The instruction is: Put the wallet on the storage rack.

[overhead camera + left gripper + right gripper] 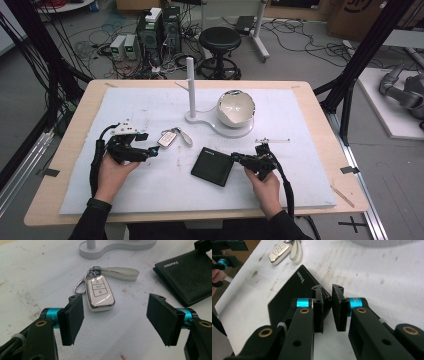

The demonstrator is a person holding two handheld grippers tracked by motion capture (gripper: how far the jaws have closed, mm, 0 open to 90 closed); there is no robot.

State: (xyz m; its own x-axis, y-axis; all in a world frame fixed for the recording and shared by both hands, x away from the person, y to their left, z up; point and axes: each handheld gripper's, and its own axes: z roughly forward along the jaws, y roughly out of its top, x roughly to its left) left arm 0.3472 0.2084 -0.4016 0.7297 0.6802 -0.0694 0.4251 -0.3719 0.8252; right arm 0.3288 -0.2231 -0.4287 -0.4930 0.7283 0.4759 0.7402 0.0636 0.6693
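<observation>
A white car key fob [166,139] [100,293] with a metal clip and a pale strap lies on the white mat. My left gripper [152,151] [117,320] hovers just short of it, open wide, with the fob ahead of the left jaw and nothing touching the pads. A black leather wallet [212,166] [292,292] lies flat near the mat's middle. My right gripper [235,158] [327,310] is at its right corner, jaws drawn close together with that corner pinched between the pads. The fob [280,251] shows far off in the right gripper view.
A white stand [190,85] with an upright post and a tilted white bowl [236,107] sits behind the wallet. A thin stick [272,141] lies to the right of the stand. The wooden table edge [320,115] frames the mat; a stool stands beyond.
</observation>
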